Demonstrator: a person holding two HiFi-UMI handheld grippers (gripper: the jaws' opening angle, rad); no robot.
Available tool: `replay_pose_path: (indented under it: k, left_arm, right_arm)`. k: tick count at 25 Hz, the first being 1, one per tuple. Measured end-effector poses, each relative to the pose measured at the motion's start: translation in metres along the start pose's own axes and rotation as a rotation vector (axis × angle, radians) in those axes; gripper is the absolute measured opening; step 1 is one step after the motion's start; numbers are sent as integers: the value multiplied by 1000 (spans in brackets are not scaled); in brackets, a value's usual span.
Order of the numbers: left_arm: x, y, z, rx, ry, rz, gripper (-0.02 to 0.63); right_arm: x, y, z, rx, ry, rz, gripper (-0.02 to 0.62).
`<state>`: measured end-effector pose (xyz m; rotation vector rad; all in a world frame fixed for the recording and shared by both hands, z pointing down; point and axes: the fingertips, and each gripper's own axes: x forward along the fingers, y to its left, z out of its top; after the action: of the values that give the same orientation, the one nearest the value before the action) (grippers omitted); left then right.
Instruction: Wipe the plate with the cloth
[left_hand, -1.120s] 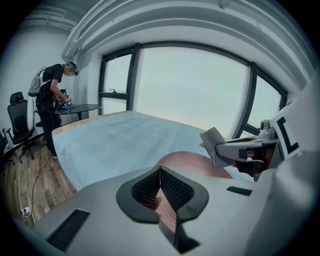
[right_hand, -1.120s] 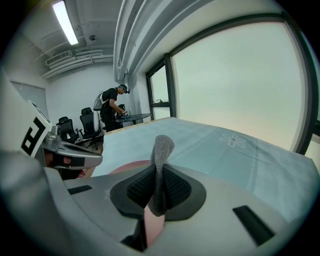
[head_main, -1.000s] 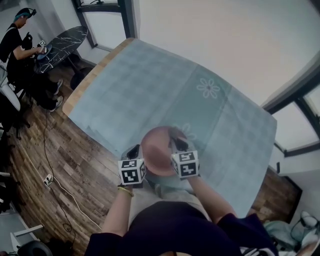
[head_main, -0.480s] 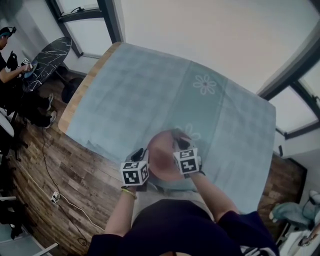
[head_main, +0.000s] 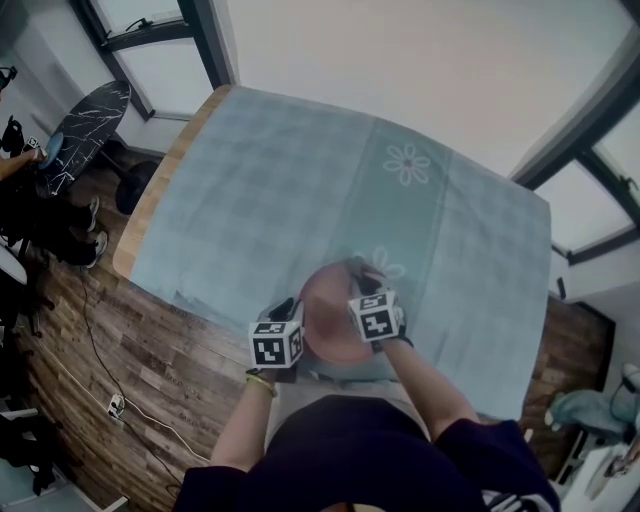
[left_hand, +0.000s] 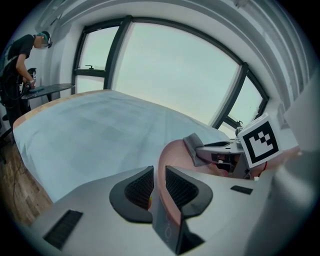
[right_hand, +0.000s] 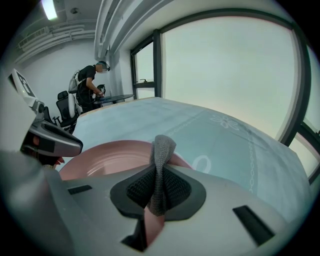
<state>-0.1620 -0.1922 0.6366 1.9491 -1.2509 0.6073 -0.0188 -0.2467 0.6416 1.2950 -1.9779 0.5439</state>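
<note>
A pink plate (head_main: 328, 320) is held above the near edge of the table, between the two grippers. My left gripper (left_hand: 156, 186) is shut on the plate's rim (left_hand: 161, 167), which runs up between its black pads. My right gripper (right_hand: 159, 192) is shut on a grey cloth (right_hand: 161, 165), whose folded end sticks up over the pink plate (right_hand: 107, 159). In the left gripper view the grey cloth (left_hand: 196, 149) rests against the plate's far rim in the right gripper's jaws. In the head view the left gripper (head_main: 290, 318) and right gripper (head_main: 365, 290) flank the plate.
A pale blue tablecloth (head_main: 290, 190) with a flower print (head_main: 405, 163) covers the table, with a wooden edge (head_main: 160, 180) at left. A person (right_hand: 90, 87) works at a dark round table (head_main: 85, 115) far left. Windows line the far side.
The view has shifted slightly; the plate and both grippers stay together near the table's front edge, the right gripper and cloth sitting a little nearer the plate's far rim.
</note>
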Motion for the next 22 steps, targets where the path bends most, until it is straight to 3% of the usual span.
replay_pose_path:
  k: [11,22]
  left_arm:
    - [7,4,-8,25,40,5,64]
    - [9,2,-9,40,39,6,35]
  right_arm:
    - [16,9,-4,-9,51,14,34]
    - [20,46,1,-96,64,123,34]
